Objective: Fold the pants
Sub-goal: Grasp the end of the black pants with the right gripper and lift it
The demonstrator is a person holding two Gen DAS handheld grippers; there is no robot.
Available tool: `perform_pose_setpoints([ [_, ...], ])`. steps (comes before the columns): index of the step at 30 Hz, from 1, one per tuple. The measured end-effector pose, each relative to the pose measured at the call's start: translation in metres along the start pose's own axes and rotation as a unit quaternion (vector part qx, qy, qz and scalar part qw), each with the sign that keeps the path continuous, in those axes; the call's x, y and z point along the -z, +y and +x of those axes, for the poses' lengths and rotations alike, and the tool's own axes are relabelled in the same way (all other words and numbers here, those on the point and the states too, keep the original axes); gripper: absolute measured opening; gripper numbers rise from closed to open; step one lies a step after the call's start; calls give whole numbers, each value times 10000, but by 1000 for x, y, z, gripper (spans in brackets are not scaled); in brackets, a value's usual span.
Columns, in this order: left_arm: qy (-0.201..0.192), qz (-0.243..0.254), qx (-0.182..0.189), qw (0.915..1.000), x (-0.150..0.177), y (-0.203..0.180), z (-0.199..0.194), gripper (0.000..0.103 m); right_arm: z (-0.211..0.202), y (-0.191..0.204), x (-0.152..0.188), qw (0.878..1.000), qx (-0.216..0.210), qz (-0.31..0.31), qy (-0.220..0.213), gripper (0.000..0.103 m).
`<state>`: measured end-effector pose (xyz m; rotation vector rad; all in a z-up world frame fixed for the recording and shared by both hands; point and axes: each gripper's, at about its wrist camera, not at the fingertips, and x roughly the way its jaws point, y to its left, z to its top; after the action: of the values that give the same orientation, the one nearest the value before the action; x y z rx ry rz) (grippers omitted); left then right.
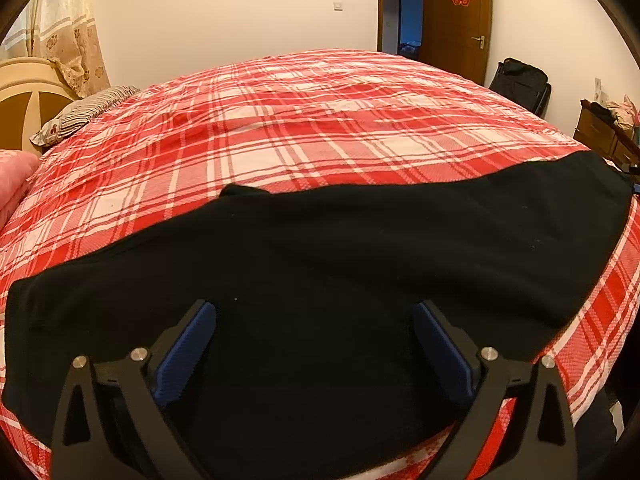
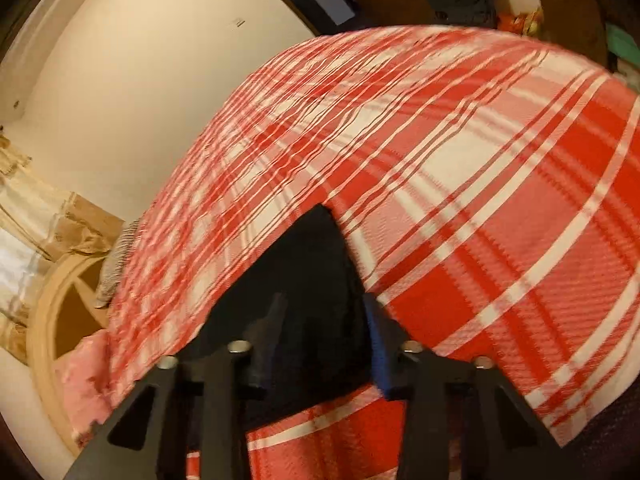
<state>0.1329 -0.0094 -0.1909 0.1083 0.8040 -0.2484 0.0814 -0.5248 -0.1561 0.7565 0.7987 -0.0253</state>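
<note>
Nearest the left tool (image 1: pixel 315 322), jaws spread wide and empty, black pants (image 1: pixel 340 264) lie flat beneath and between its fingers, long axis running left to right across the plaid bed (image 1: pixel 280 120). Right tool (image 2: pixel 320 316): jaws partly closed about a pants corner; grip cannot be told through blur.

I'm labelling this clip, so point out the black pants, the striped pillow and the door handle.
black pants (image 1: pixel 340 264): left wrist view, middle of the fabric spread on the bed.
striped pillow (image 1: pixel 86 114): left wrist view, its striped top face.
door handle (image 1: pixel 479 40): left wrist view, the metal lever on the brown door.
</note>
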Motion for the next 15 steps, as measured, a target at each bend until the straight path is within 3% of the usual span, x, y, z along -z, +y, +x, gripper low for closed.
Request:
perform_pose_setpoints([
  [4,17,7,-5,10000,0,0,0,102,8,-2,-1,9999,115,-57,-65,25],
  [5,24,4,-2,10000,0,0,0,102,9,-3,-2,9999,129,-33,-83,18],
  [9,16,25,-2,10000,0,1,1,103,6,0,-1,9998,-82,-30,-198,13],
  [15,97,4,49,9999,-3,1,-1,103,-18,64,11,9947,-245,-817,-570,12],
])
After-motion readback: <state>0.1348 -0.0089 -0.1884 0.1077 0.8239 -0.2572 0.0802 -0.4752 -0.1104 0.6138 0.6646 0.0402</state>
